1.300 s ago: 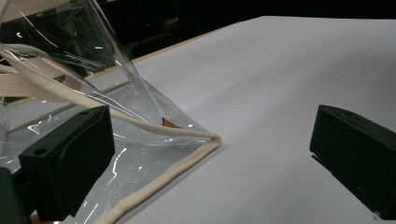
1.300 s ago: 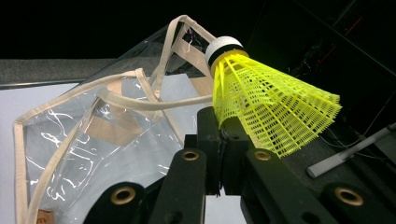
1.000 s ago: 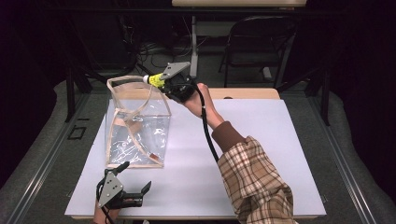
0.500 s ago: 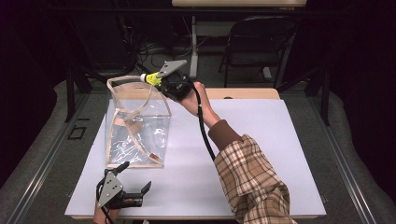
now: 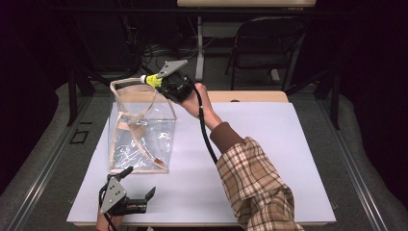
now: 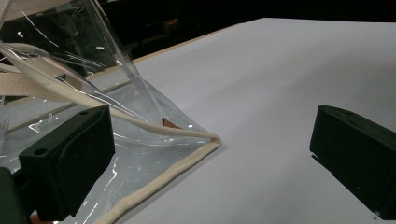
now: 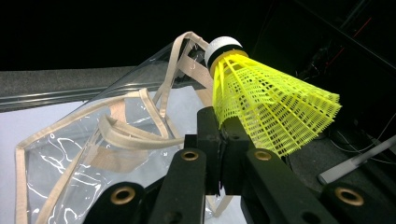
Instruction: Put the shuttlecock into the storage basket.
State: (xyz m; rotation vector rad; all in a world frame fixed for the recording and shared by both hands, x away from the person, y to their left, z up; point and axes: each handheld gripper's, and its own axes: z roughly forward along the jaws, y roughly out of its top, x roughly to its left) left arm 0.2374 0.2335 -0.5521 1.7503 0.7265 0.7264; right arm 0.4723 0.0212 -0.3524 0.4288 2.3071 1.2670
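A yellow mesh shuttlecock (image 5: 153,80) with a white cork tip is pinched by its skirt in my right gripper (image 5: 162,83), held in the air at the far right top corner of a clear plastic bag (image 5: 139,130) with beige trim and straps. In the right gripper view the jaws are shut on the shuttlecock (image 7: 271,105), with the right gripper (image 7: 224,140) above the bag's open mouth (image 7: 93,140). My left gripper (image 5: 139,198) rests open near the table's front left, just in front of the bag. Its jaws stand wide apart on either side of the bag's near corner (image 6: 205,140).
The bag stands upright on a white table top (image 5: 269,154). A small brown item (image 5: 156,161) lies inside the bag at its near bottom corner. A plaid sleeve (image 5: 255,187) crosses the table's front. Chairs and a desk stand behind the table in the dark.
My right gripper has carried the shuttlecock a little to the left and up, closer over the bag's top edge. The left gripper and bag have stayed put.
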